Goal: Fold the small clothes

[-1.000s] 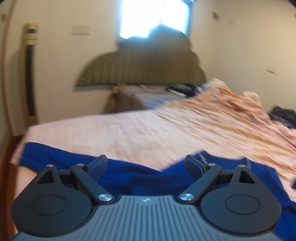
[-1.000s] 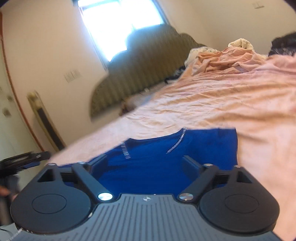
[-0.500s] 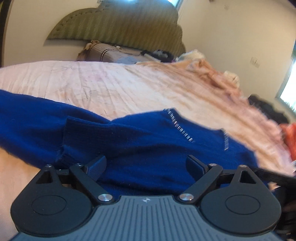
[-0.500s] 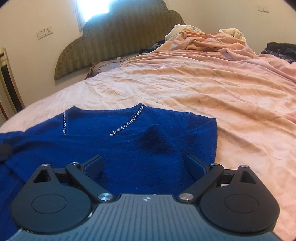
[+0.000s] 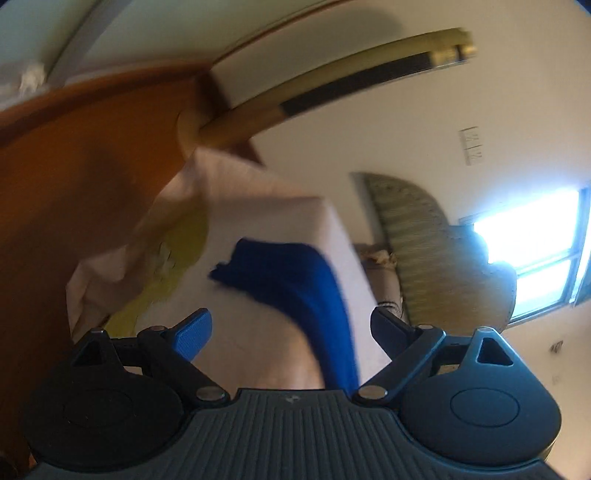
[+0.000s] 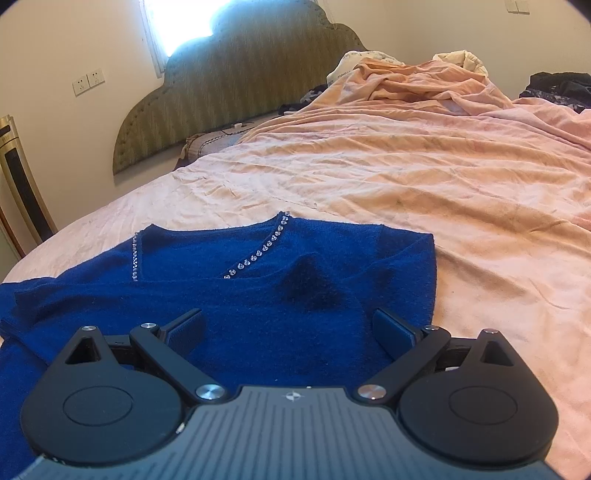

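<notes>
A small blue knit top (image 6: 266,295) with a rhinestone-trimmed neckline (image 6: 258,253) lies flat on the pink bedsheet (image 6: 461,192). My right gripper (image 6: 290,330) hovers open just over its chest, with nothing between the fingers. The left wrist view is rolled sideways and blurred. There a blue sleeve (image 5: 295,280) of the top hangs over the bed's corner (image 5: 280,214). My left gripper (image 5: 291,330) is open beside that sleeve and holds nothing.
A padded green headboard (image 6: 236,85) stands at the back under a bright window (image 6: 177,22). Rumpled pink bedding (image 6: 424,81) and dark clothes (image 6: 557,86) lie far right. An orange-brown floor (image 5: 74,192) and a gold-and-black floor unit (image 5: 332,85) lie beyond the bed's corner.
My left gripper swung away from the top's body to the bed's corner and rolled sideways, facing the hanging sleeve. My right gripper moved slightly closer over the top. Both stayed open.
</notes>
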A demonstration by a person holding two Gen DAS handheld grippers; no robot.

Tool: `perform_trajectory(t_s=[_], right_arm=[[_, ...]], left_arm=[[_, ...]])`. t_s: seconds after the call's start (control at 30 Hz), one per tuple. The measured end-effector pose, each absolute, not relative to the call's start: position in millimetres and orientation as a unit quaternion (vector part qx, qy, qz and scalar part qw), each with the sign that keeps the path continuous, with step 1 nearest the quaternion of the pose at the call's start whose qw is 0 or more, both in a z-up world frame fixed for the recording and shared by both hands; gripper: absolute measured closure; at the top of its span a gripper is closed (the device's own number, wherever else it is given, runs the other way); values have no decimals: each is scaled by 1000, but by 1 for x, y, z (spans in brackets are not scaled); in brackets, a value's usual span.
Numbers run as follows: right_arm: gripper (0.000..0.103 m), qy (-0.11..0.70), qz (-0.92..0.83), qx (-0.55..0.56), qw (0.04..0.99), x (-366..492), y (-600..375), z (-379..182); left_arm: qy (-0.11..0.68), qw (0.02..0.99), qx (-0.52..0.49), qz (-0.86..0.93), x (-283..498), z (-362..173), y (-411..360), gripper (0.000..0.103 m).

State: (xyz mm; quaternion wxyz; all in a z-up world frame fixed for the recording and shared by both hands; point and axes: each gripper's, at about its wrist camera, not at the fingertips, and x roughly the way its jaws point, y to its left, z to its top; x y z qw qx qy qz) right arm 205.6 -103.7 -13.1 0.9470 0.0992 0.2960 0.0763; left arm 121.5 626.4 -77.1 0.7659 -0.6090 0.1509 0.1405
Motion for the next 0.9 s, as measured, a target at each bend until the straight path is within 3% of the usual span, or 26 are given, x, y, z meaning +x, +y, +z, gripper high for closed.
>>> perform_trajectory(t_s=[0.1, 0.33, 0.37, 0.4, 0.43, 0.57, 0.7, 0.9], right_arm=[[5, 296, 76, 99, 947, 206, -103, -13], [5, 296, 76, 98, 947, 206, -103, -13], [5, 296, 76, 99, 947, 206, -103, -13], [5, 296, 76, 99, 947, 206, -103, -13], [5, 296, 76, 99, 947, 206, -103, -13], [5, 296, 76, 98, 947, 206, -103, -13], [5, 296, 76, 100, 947, 206, -103, -13], [5, 295, 76, 101, 947, 206, -103, -13]], left_arm=[[170, 745, -634, 119, 144, -99, 632, 10], [133, 681, -710, 119, 175, -131, 649, 10], [126, 678, -715, 117, 177, -131, 650, 14], [119, 675, -719, 113, 180, -133, 649, 25], [114, 674, -721, 112, 184, -134, 649, 45], [106, 695, -699, 127, 192, -127, 649, 63], [109, 729, -657, 157, 191, -105, 650, 95], [87, 847, -490, 186, 191, -10, 618, 97]])
